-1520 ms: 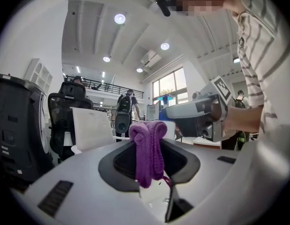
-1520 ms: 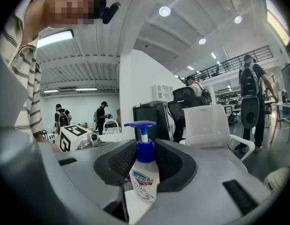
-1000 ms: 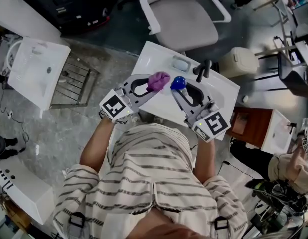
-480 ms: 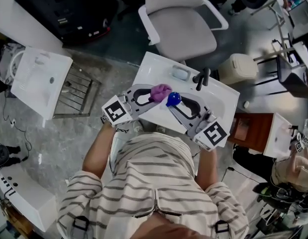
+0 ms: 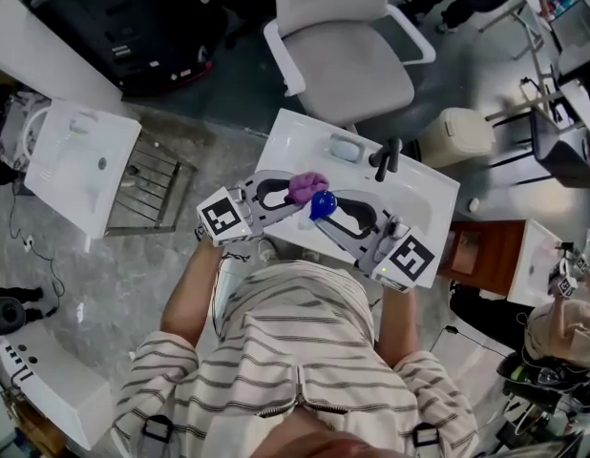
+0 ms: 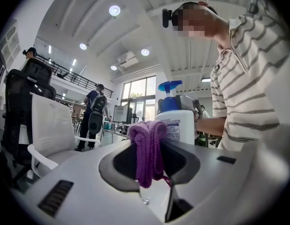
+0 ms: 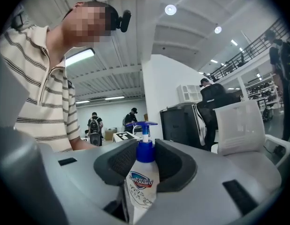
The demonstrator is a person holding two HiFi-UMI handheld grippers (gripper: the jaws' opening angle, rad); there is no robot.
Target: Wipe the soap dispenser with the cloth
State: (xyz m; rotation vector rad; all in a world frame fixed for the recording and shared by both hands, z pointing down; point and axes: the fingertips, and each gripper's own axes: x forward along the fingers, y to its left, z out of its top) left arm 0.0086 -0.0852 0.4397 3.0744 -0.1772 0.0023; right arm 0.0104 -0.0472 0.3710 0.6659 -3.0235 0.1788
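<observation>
A person in a striped shirt (image 5: 295, 351) stands at the near edge of a white sink (image 5: 293, 134) and holds a tool in each hand. The left tool (image 5: 297, 192) is closed on a purple cloth (image 5: 307, 185). In the left gripper view the cloth is bunched up between the two jaws and hangs down a little in front of them. The right tool (image 5: 326, 206) grips the soap dispenser (image 7: 142, 184). Its jaws press on both sides of the white bottle, just under the blue pump top (image 7: 142, 124), and the bottle stands upright between them. A label with a blue and red mark faces the right gripper view. Both things are held up in the air over the near edge of the sink, closer to its left corner than its right one. The two tools point toward each other, so the cloth and the dispenser meet in the middle. The cloth sits right against the side of the bottle, and from above it touches the blue top. A black tap (image 5: 386, 153) stands at the far edge of the sink, with a small grey dish (image 5: 345, 145) just beside it. A white chair (image 5: 347, 46) is on the floor past that far edge.
</observation>
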